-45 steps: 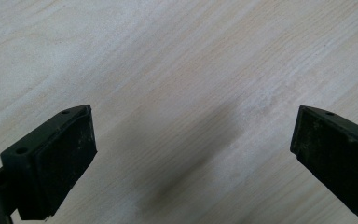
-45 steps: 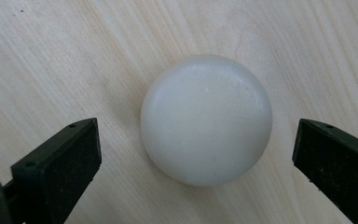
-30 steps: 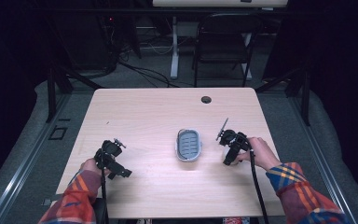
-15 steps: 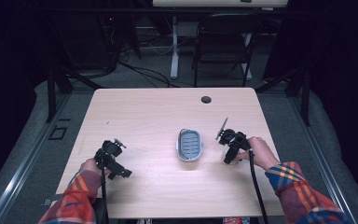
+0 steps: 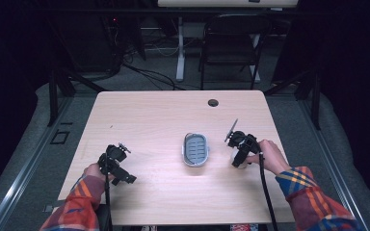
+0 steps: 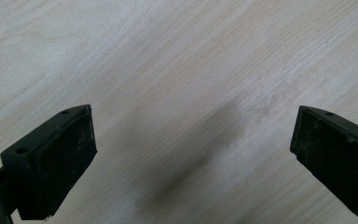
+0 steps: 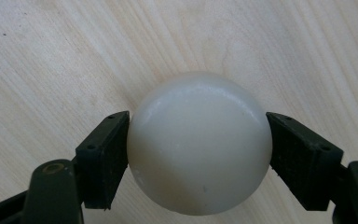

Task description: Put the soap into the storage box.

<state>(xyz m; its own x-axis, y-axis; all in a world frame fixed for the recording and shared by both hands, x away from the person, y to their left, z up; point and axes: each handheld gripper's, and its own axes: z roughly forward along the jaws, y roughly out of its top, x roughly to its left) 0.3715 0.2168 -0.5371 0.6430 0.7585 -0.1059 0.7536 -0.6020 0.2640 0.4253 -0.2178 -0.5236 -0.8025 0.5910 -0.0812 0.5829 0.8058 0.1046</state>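
Observation:
A smooth white ball [image 7: 199,149] rests on the pale wooden table [image 5: 164,115]. My right gripper [image 7: 198,140] has just been closing and is now shut on it, one black pad pressed against each side. In the high view the right gripper [image 5: 238,155] sits at the table's right, just right of a small grey oval tray [image 5: 195,149], and the ball is mostly hidden under it. My left gripper [image 5: 119,167] is low over the front left of the table. In its own view the left gripper [image 6: 191,154] is open, with bare wood between the jaws.
A dark round cable hole [image 5: 213,102] sits near the table's far edge. Behind the table are a folding chair [image 5: 231,43] and cables on the floor. Two plaid sleeves come in from the front edge.

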